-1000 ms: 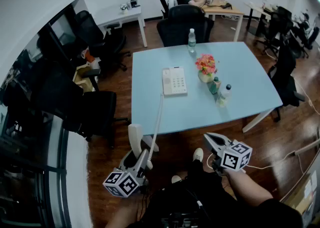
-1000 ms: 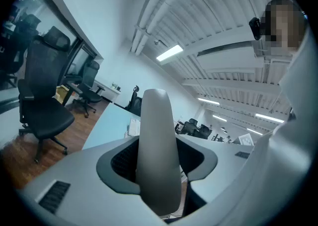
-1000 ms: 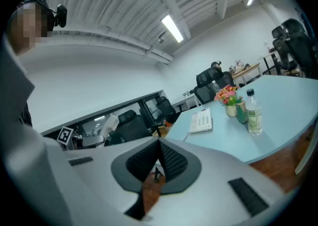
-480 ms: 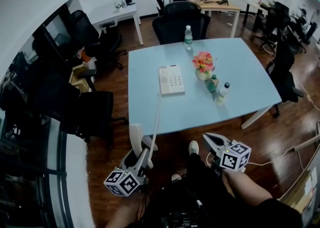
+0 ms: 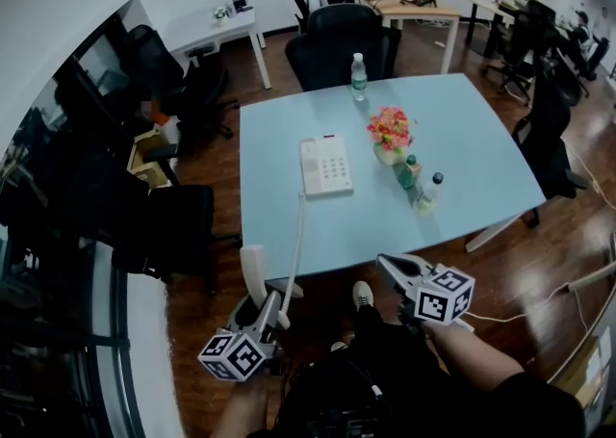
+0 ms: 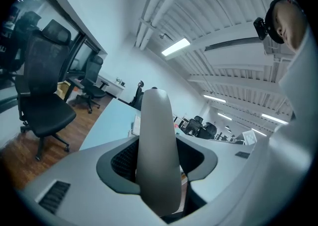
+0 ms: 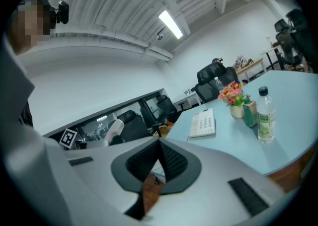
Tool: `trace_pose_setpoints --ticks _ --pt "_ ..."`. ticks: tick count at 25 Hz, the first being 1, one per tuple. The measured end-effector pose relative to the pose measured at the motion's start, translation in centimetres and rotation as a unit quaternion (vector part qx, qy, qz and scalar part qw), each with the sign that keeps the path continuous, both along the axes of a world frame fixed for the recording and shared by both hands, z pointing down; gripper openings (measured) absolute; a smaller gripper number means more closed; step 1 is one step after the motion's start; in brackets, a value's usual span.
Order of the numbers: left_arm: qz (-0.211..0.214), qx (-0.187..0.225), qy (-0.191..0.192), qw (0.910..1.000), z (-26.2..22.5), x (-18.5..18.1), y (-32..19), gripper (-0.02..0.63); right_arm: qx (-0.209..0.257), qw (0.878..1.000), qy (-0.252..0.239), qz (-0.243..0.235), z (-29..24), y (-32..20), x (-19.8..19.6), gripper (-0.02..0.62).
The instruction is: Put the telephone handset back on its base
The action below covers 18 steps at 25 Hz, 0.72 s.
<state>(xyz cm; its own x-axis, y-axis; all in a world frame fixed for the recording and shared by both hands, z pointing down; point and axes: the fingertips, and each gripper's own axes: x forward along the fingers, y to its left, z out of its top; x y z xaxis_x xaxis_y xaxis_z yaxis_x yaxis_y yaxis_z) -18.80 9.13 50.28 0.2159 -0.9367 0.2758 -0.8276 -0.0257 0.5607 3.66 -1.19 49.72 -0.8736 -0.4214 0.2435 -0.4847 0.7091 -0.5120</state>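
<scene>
Fingers of the left gripper [image 5: 262,309] grip the handset [image 5: 253,270]; right gripper [image 5: 385,263] fingers are closed, empty; base [image 5: 324,166] sits on the surface [image 5: 462,138].

The person has stepped closer to the desk [image 5: 462,138], whose near edge now lies nearer both grippers. The telephone handset [image 5: 253,270] in the left gripper [image 5: 261,309] and the right gripper [image 5: 389,264] have edged toward it.

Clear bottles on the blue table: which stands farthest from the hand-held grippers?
The bottle at the table's far edge; the other bottle stands near the flowers.
</scene>
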Motion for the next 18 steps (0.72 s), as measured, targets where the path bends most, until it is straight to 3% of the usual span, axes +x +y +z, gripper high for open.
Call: trace_pose_setpoints --ticks 11,18 --pt "0.008 -0.024 -0.035 0.9991 0.3 0.1 -10.4 0.21 0.009 0.999 -0.037 -0.016 -0.8 -10.2 -2.2 0.011" --pt "0.008 -0.045 -0.048 0.9978 0.3 1.1 -17.8 0.21 0.002 0.997 -0.044 -0.062 -1.0 -14.4 -3.8 0.011"
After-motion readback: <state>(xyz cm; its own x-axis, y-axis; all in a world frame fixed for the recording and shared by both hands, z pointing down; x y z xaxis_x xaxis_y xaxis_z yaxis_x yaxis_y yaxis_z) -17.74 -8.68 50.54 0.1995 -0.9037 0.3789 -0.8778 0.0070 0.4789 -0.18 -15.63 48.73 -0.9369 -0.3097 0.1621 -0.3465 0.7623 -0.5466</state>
